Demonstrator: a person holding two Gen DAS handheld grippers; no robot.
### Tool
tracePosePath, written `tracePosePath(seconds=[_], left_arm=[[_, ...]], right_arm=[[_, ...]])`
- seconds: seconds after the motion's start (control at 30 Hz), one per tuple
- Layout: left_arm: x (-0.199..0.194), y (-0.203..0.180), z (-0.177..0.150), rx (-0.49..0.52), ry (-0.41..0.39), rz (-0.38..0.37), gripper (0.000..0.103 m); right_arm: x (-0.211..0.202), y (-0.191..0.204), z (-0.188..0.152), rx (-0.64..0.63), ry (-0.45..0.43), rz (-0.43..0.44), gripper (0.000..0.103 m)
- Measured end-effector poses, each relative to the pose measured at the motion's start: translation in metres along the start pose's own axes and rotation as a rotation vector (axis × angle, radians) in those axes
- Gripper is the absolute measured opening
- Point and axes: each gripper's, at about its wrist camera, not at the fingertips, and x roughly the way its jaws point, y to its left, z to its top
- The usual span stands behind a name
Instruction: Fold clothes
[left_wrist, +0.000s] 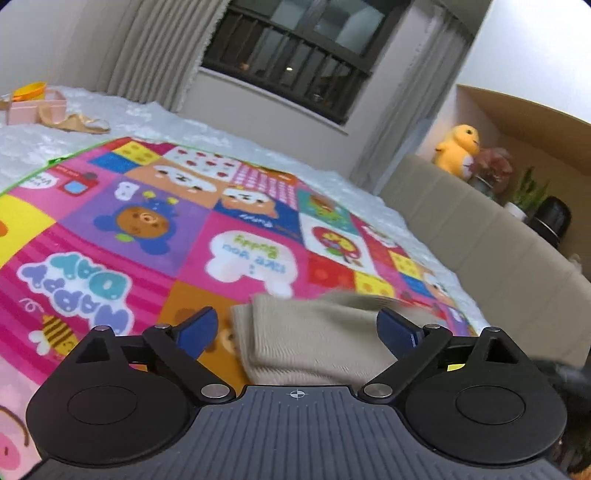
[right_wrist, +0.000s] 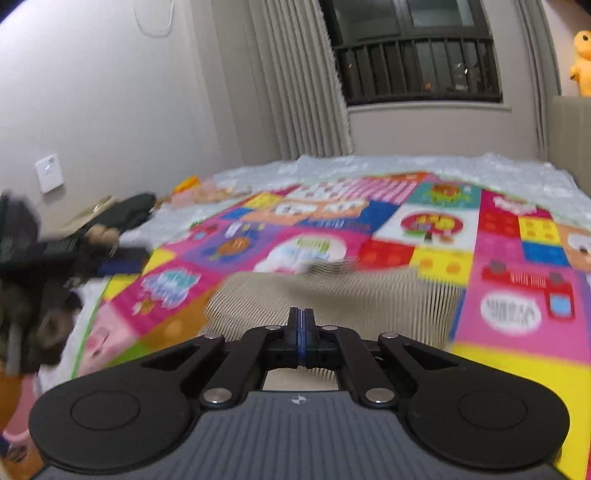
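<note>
A beige ribbed knit garment (left_wrist: 317, 339) lies folded on a colourful patchwork play mat (left_wrist: 147, 229). In the left wrist view my left gripper (left_wrist: 297, 326) is open, its blue pads (left_wrist: 197, 328) standing either side of the garment's near part. In the right wrist view the same garment (right_wrist: 332, 295) is blurred and spreads in front of my right gripper (right_wrist: 302, 325), whose jaws are pressed together; beige cloth shows just beneath them, and a pinched fold between the pads cannot be made out.
The play mat (right_wrist: 480, 240) covers a white bedspread (left_wrist: 155, 118). A pile of dark clothes (right_wrist: 55, 243) lies at the left. Pink and yellow items (left_wrist: 33, 103) sit at the far corner. A beige headboard (left_wrist: 480, 236) with a yellow plush (left_wrist: 458, 147) stands at the right.
</note>
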Motion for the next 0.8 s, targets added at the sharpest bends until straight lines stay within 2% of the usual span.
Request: tracePosePath(seconds=[0.1, 0.27, 0.33, 0.4, 0.5, 0.6, 0.8], left_arm=[[0.004, -0.013, -0.004, 0.022, 0.013, -0.009, 0.098], [0.015, -0.019, -0.021, 0.028, 0.075, 0.019, 0.098], [0.022, -0.016, -0.026, 0.025, 0.110, 0.053, 0.098], [0.034, -0.013, -0.030, 0.020, 0.150, 0.098, 0.098], [0.051, -0.011, -0.031, 0.035, 0.184, 0.126, 0.098], [0.065, -0.011, -0.029, 0.060, 0.200, 0.126, 0.098], [0.101, -0.010, -0.017, 0.112, 0.216, 0.137, 0.098]], right_arm=[[-0.004, 0.001, -0.019, -0.003, 0.048, -0.024, 0.000], [0.001, -0.014, -0.017, 0.072, 0.036, -0.067, 0.002], [0.009, -0.023, -0.012, 0.102, 0.033, -0.089, 0.020], [0.020, -0.037, -0.013, 0.151, 0.036, -0.106, 0.031], [0.037, -0.057, -0.020, 0.235, 0.051, -0.133, 0.035], [0.049, -0.074, -0.026, 0.282, 0.059, -0.172, 0.057], [0.068, -0.102, -0.018, 0.277, 0.044, -0.241, 0.077]])
